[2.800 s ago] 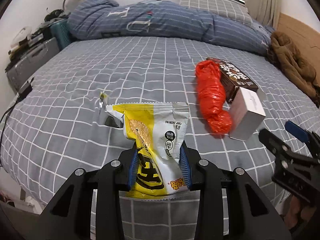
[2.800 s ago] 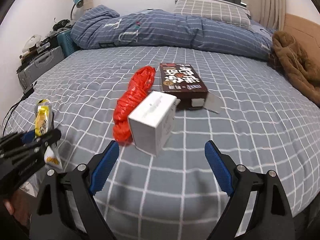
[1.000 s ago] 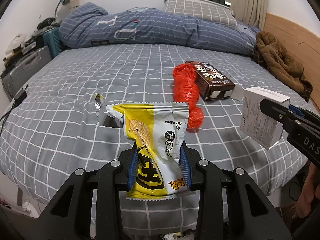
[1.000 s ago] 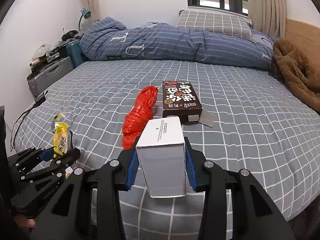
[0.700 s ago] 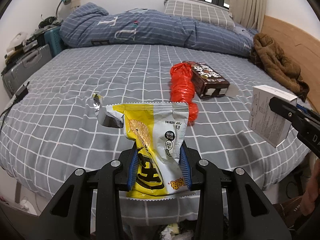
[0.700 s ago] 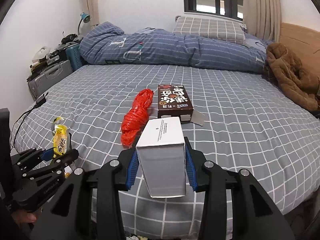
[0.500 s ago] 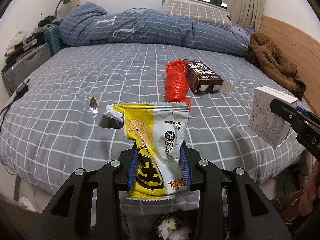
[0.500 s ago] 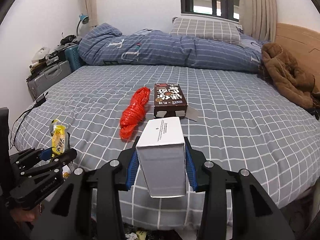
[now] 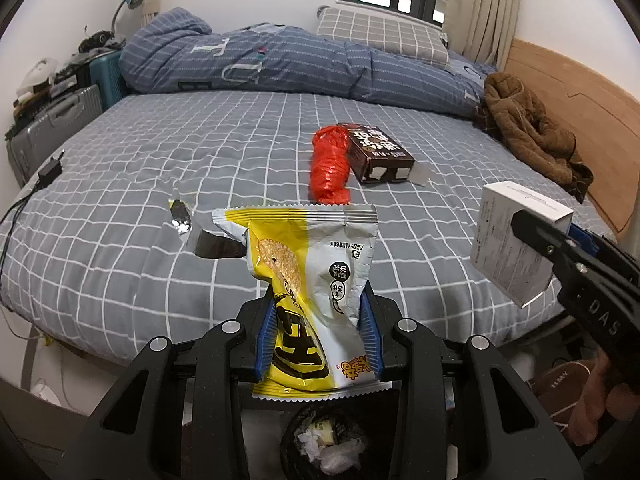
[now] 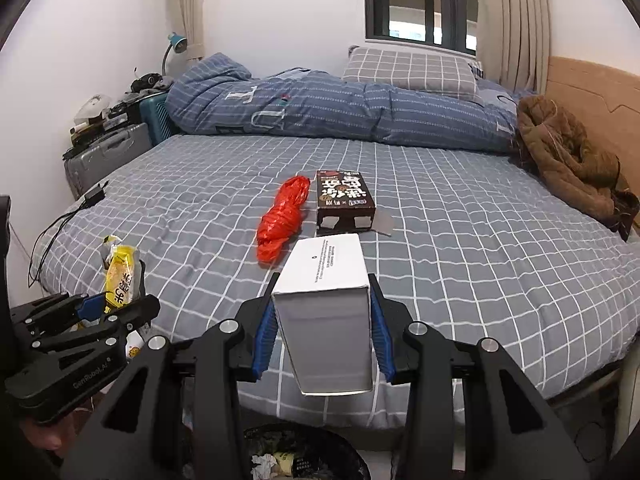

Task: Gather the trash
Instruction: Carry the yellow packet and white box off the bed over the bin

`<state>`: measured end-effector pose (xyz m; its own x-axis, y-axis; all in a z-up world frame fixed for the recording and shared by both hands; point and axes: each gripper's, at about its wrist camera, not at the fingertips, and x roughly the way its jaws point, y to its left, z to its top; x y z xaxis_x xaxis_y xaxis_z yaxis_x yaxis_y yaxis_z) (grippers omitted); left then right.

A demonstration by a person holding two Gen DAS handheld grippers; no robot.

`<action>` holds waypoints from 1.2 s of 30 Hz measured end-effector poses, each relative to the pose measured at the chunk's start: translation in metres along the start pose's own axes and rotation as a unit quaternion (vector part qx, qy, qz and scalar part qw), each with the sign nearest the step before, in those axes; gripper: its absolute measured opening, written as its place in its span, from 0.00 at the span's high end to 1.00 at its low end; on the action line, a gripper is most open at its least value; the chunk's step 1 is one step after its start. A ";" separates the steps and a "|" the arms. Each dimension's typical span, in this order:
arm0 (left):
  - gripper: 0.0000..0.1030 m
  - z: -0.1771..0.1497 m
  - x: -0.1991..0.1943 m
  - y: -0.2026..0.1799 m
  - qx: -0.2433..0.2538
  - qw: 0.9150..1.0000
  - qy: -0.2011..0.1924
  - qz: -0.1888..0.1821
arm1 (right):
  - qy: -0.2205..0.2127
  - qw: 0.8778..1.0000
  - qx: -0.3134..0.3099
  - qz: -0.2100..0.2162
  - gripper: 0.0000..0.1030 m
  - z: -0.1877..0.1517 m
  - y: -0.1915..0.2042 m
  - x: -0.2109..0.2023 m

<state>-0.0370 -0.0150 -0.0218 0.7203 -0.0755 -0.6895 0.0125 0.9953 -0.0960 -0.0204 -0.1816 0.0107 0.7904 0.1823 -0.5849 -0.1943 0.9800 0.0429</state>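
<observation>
Two pieces were lifted above the trash bin (image 9: pixel 324 446): left tongs (image 9: pixel 318 334) clenched the yellow snack bag (image 9: pixel 312 288), right tongs (image 10: pixel 322 334) the white box (image 10: pixel 326 320). Red plastic bag (image 10: pixel 282 218) and brown carton (image 10: pixel 344 198) remained on the bed (image 10: pixel 480 248).

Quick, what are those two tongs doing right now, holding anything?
Left tongs: closed on the yellow snack bag.
Right tongs: closed on the white box.

Trash bin (image 9: pixel 324 444) cut off by bottom edge, brown box (image 10: pixel 345 199) print too small to read
</observation>
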 end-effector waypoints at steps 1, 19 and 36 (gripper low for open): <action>0.66 -0.001 -0.001 -0.001 0.000 1.000 0.000 0.000 | 0.002 1.000 0.002 0.000 0.62 -0.003 0.000 -0.002; 0.66 -0.047 -0.020 0.000 -0.007 1.000 0.030 -0.002 | 0.038 0.999 0.006 0.007 0.62 -0.051 0.010 -0.027; 0.66 -0.089 -0.025 -0.005 -0.018 0.996 0.082 -0.005 | 0.085 0.996 0.002 0.000 0.62 -0.089 0.017 -0.035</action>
<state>-0.1167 -0.0234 -0.0687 0.5966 -0.0978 -0.7965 -0.0073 0.9918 -0.1272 -0.1032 -0.1785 -0.0400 0.6805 0.1664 -0.7136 -0.1910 0.9805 0.0465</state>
